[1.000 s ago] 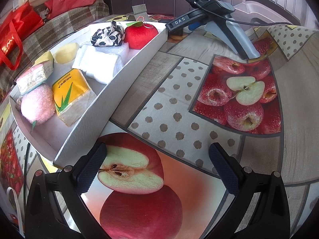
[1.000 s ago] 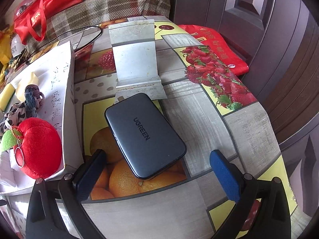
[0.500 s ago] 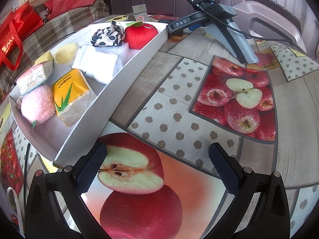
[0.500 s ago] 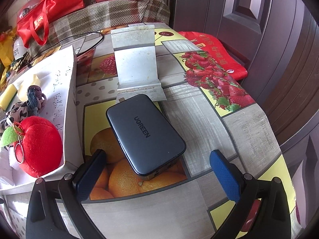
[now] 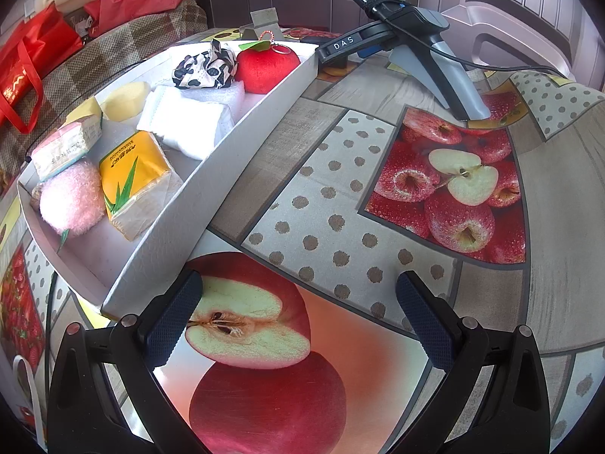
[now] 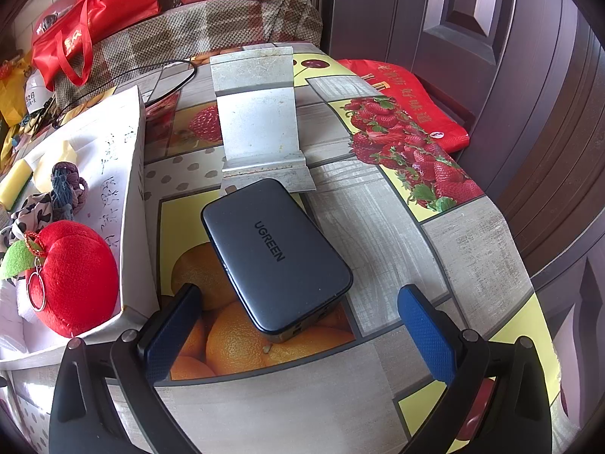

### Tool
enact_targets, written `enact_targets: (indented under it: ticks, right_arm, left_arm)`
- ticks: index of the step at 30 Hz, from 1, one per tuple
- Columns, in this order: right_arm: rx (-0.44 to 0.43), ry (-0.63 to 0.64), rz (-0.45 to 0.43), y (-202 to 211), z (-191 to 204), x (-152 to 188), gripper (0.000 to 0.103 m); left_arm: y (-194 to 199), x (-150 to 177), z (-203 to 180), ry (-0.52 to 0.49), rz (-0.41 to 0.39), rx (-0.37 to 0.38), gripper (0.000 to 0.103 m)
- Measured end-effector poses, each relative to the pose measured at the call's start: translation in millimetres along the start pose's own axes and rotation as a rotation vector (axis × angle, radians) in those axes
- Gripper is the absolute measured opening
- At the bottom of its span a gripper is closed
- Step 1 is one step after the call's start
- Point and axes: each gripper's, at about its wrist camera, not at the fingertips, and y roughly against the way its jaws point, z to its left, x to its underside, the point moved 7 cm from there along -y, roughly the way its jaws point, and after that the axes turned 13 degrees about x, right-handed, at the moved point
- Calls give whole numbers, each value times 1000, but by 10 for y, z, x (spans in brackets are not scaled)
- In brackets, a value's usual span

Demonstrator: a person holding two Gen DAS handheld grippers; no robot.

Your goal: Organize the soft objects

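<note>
The soft things lie together in the white box [image 5: 242, 140]: red plush apple [image 5: 266, 68], spotted cloth [image 5: 204, 70], white folded pads [image 5: 189, 121], yellow tissue pack [image 5: 134, 174], pink puff [image 5: 72, 198] and what look like yellow sponges [image 5: 124, 98]. Beside the box, the left gripper [image 5: 298, 316] hangs wide and empty over the fruit-print tablecloth [image 5: 378, 196]. The right gripper [image 6: 298, 325] is spread wide too, a grey power bank [image 6: 276, 253] just ahead of it.
</note>
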Motion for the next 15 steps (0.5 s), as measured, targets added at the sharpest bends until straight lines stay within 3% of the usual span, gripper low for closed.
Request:
enact_targets:
  ticks: [15]
  right_arm:
    - [0,3,9,-11,0,-11,103]
  left_arm:
    - [0,0,0,0,0,0,103]
